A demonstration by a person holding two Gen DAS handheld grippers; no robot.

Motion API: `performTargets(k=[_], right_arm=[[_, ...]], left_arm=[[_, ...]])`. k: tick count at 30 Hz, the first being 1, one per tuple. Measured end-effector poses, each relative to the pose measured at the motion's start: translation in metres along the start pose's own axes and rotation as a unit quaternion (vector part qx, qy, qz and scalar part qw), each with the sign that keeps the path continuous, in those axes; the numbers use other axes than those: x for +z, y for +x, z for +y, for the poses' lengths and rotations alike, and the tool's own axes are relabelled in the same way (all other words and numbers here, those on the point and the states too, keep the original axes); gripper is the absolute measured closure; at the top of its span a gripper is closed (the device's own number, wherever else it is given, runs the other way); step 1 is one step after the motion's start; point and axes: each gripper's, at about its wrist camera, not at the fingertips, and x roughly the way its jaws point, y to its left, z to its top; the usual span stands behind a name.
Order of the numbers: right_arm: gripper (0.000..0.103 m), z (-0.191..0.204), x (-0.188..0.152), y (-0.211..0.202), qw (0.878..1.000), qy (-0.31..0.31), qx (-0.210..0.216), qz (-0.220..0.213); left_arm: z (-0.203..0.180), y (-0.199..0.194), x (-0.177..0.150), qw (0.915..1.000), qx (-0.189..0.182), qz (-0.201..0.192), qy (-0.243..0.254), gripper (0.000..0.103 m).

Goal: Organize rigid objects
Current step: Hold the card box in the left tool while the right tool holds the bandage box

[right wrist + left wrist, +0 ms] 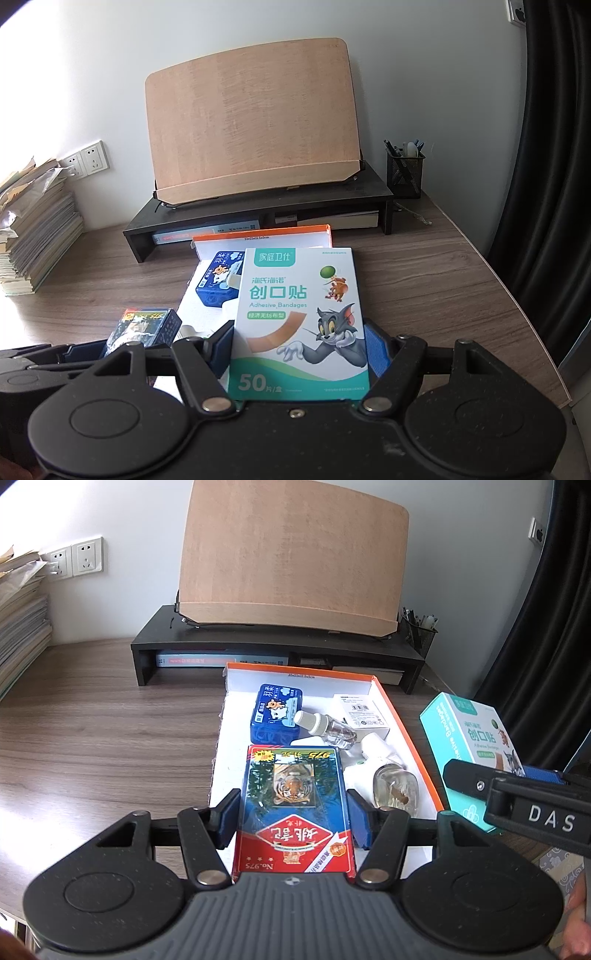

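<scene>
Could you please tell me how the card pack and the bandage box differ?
The card pack is red and blue with a tiger picture; the bandage box is white and teal with cartoon figures. The pack sits in the left gripper, the wider box in the right gripper. Both are held above the tray.

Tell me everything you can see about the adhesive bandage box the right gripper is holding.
The adhesive bandage box is a flat cardboard carton, white with teal bands, printed with a cartoon cat and mouse, a bandage picture and "50". It looks closed and undamaged. The right gripper is shut on it, blue pads pressing its two side edges, holding it face up, top end pointing away and raised. It hangs above the desk, just right of the orange-rimmed tray, touching nothing else.
</scene>
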Motion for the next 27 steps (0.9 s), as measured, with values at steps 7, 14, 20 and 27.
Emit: performTargets(k=[7, 14, 20, 27], right_arm=[[0.019, -0.003, 0.003, 0.005, 1.0, 0.001, -0.002, 0.001], [0.019, -0.005, 0.005, 0.009, 1.0, 0.004, -0.002, 0.0], [0.019, -0.006, 0.006, 0.012, 1.0, 0.007, -0.004, 0.001], [0.019, -0.006, 0.006, 0.013, 1.0, 0.006, -0.005, 0.002]], left_arm=[[-0.005, 0.005, 0.0, 1.0, -0.003, 0.004, 0.004, 0.043], [-0.009, 0.01, -0.001, 0.9999, -0.004, 0.01, 0.008, 0.043], [-0.012, 0.013, 0.0, 0.9998, -0.009, 0.013, 0.009, 0.043], [-0.016, 0.016, -0.002, 0.9996, -0.013, 0.019, 0.014, 0.043]])
